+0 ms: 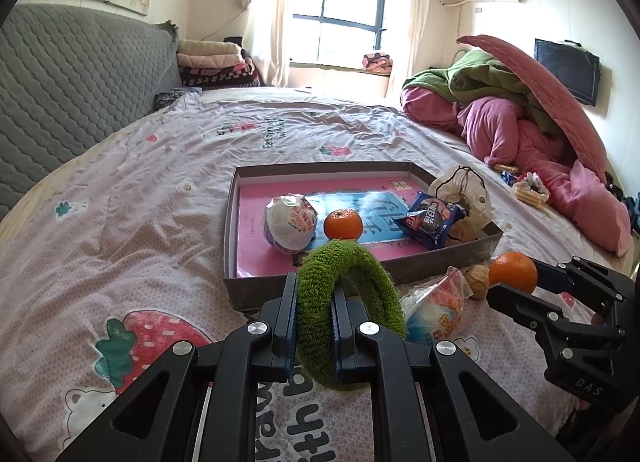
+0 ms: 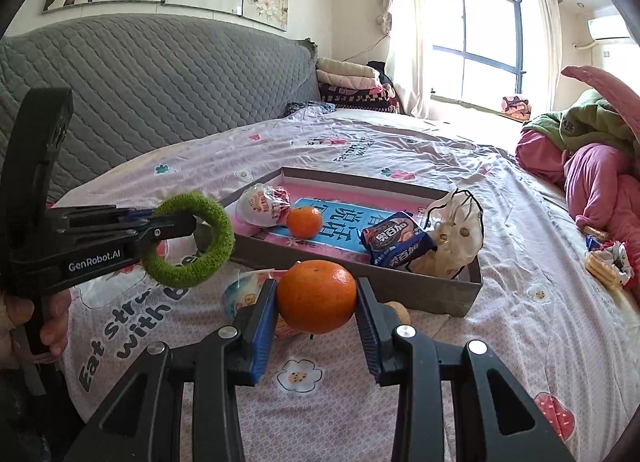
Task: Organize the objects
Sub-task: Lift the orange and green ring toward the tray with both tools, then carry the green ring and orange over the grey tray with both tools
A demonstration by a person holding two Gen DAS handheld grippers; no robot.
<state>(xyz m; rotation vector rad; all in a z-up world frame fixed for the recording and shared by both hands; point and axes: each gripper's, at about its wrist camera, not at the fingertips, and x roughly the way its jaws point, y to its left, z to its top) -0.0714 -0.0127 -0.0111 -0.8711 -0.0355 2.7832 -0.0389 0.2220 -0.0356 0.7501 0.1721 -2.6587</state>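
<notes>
My left gripper (image 1: 313,302) is shut on a fuzzy green ring (image 1: 352,302), held just in front of the grey tray's (image 1: 256,286) near wall; the ring (image 2: 208,238) also shows in the right wrist view. My right gripper (image 2: 317,302) is shut on an orange (image 2: 316,296), lifted above the bedsheet near the tray's front corner; this orange (image 1: 513,272) appears at the right of the left wrist view. Inside the tray lie a second orange (image 1: 343,224), a round wrapped snack (image 1: 290,224), a blue biscuit packet (image 1: 434,224) and a white drawstring bag (image 1: 464,194).
A walnut (image 1: 478,281) and a plastic snack cup (image 1: 436,310) lie on the sheet before the tray. Pink and green bedding (image 1: 520,114) is piled at the right, with loose snacks (image 1: 528,188) beside it. A grey headboard (image 1: 80,78) runs along the left.
</notes>
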